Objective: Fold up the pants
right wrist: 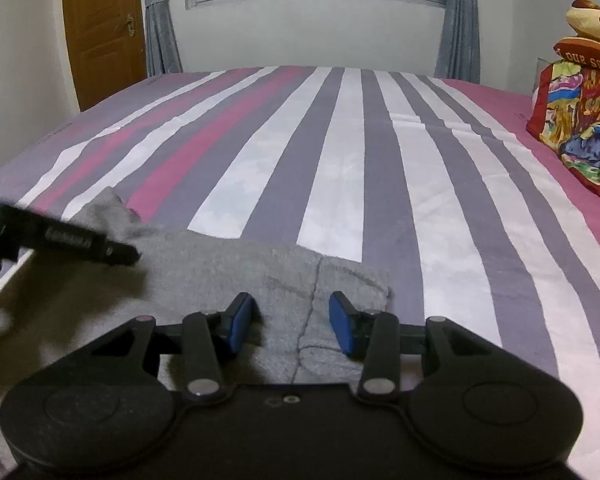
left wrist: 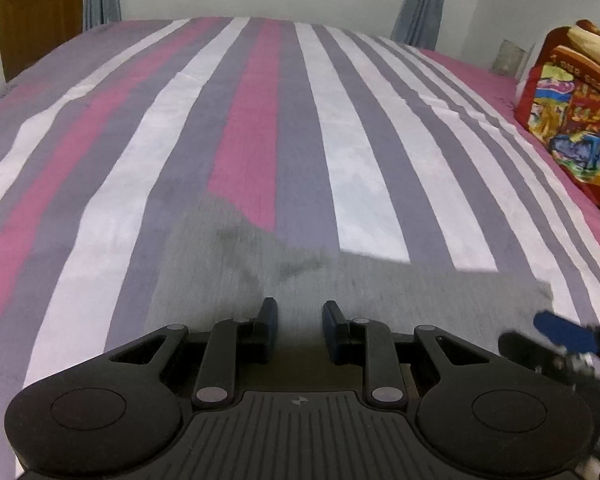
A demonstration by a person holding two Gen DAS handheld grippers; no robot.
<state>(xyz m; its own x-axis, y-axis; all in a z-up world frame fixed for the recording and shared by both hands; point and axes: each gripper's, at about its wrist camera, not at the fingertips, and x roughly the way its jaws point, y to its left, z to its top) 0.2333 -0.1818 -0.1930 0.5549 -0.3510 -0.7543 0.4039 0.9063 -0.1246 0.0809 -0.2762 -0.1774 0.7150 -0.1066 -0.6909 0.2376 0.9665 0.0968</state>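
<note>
The grey knit pants (left wrist: 340, 284) lie flat on the near part of the bed with the pink, white and grey striped cover (left wrist: 260, 120), their long axis running left to right across the stripes, well short of the bed's far half. In both wrist views the cloth sits directly ahead of and under the fingers, so neither tool has far to go.

The left gripper (left wrist: 296, 312) hovers over the left portion of the garment, its fingers parted with grey cloth visible in the gap and nothing pinched between them. The right gripper (right wrist: 292, 312) hangs over the right end, fingers likewise spread and empty, with a seam line of the pants (right wrist: 316, 292) running toward the camera between them. The cloth's right edge (right wrist: 386, 288) lies just to the right of its right finger, so the right gripper is the nearer one to that end. The far left corner (right wrist: 112, 200) of the fabric lies past the left tool.

Judging from this, the fold probably calls for carrying one end along the long axis toward the other. A multicoloured printed cushion (right wrist: 580, 128) rests at the far right, well apart from the pants.
</note>
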